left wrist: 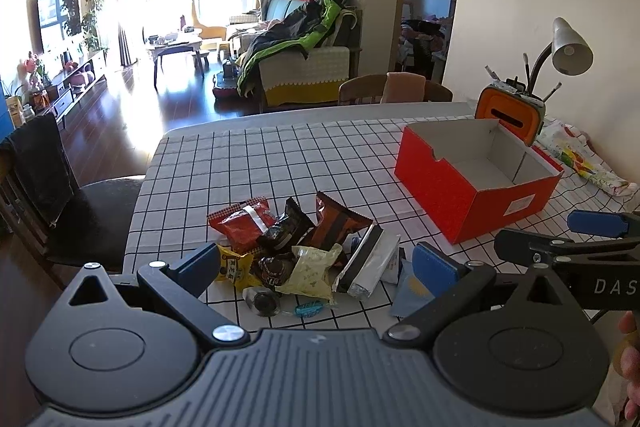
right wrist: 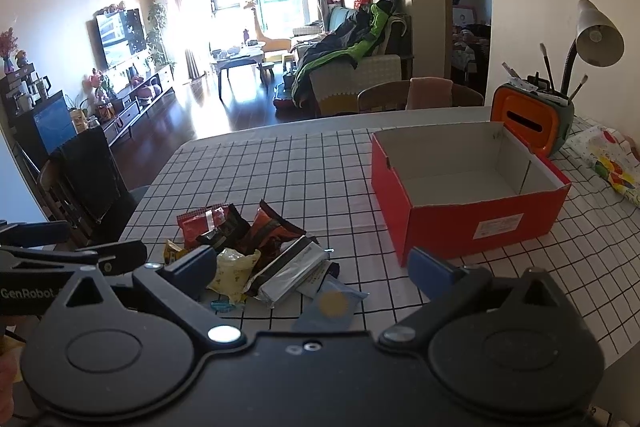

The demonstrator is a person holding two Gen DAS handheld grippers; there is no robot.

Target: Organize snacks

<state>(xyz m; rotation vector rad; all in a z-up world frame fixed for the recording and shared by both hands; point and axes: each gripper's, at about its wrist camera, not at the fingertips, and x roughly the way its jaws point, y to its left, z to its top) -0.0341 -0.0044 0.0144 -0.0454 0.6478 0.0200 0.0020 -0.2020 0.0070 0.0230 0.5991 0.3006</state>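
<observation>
Black-gridded white tablecloth (left wrist: 280, 155) covers a dining table, and a heap of snack packets (left wrist: 296, 247) lies near its front edge. The left gripper (left wrist: 320, 267) hovers low over the heap with its blue-padded fingers (left wrist: 434, 267) spread wide, grasping nothing. The right gripper (right wrist: 316, 267) hangs just beside it, fingers equally released and empty, above a pale blue sachet (right wrist: 334, 305) and a silver bar wrapper (right wrist: 288, 273). A red cardboard box (right wrist: 472, 227), open-topped and empty inside, stands to the right of the heap, well apart from it. Bare cloth stretches between heap and box and back to the far table edge. An orange holder (right wrist: 524, 119) and desk lamp (right wrist: 596, 35) sit behind the box.
</observation>
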